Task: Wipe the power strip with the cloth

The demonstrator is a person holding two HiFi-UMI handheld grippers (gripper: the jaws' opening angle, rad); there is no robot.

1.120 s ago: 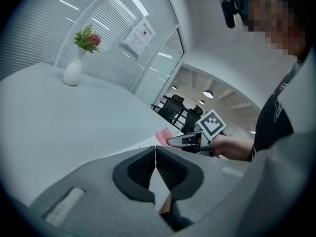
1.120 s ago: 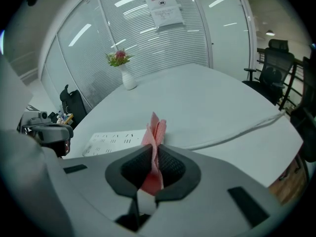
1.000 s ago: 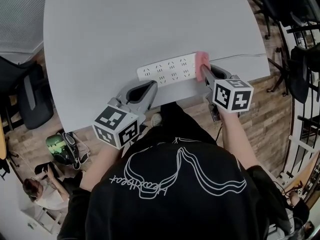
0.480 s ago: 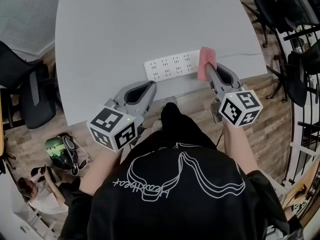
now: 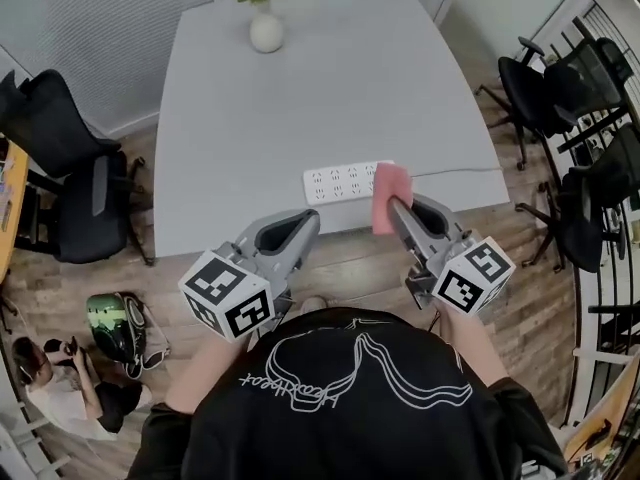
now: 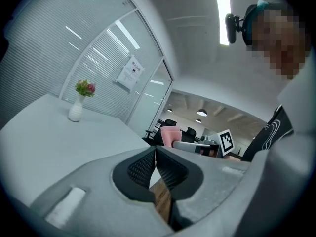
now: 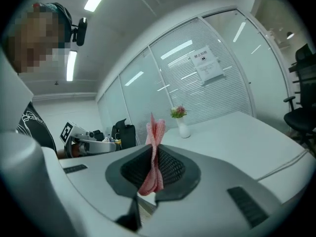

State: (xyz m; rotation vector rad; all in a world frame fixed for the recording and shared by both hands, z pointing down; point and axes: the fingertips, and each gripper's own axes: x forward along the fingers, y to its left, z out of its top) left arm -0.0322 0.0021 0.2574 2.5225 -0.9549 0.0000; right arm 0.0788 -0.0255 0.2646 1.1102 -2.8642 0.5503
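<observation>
Power strip (image 5: 345, 182) lying left-right, right gripper (image 5: 393, 206) pinching pink cloth (image 5: 392, 180), left gripper (image 5: 308, 218) pressed together

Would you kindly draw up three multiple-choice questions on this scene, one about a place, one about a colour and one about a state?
1. Where does the vase stand on the table?
A. at the near edge
B. at the far end
C. in the middle

2. What colour is the cloth in the right gripper?
A. blue
B. green
C. pink

3. How do the jaws of the left gripper stand?
A. together, with nothing between them
B. together on the cloth
C. wide apart

Answers:
1 B: the head view shows the vase by the table's far edge.
2 C: the right gripper view shows pink fabric pinched between its jaws.
3 A: the left gripper view shows its jaws meeting on nothing.
</observation>
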